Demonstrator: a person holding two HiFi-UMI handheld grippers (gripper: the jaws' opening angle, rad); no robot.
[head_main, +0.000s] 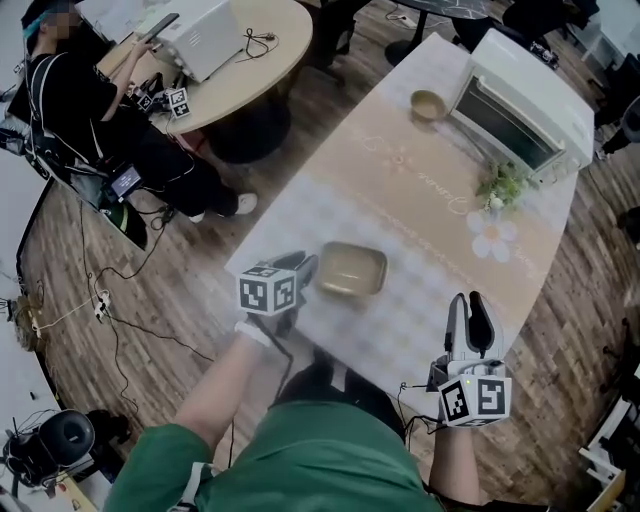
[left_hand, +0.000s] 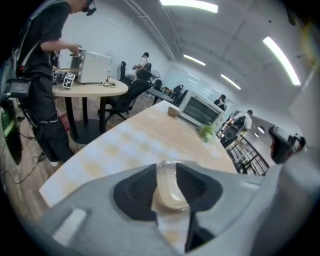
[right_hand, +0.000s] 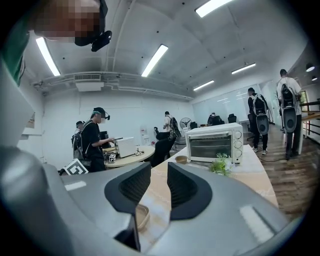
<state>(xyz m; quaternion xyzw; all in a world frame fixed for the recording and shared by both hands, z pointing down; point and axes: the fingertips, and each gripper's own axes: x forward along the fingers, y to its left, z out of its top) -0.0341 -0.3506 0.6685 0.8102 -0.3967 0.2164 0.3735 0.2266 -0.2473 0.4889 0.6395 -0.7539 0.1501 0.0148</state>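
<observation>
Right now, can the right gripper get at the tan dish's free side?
Probably yes. The right gripper hovers at the near right edge of the table, jaws apart and empty, with only bare surface between it and the dish. The left gripper clamps the dish's left rim, so the right side is open.

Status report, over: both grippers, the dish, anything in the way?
Left gripper shut on the rim of the dish. Dish near the table front edge. Right gripper open, empty, apart from it. Bowl, plant, toaster oven at the far end.
</observation>
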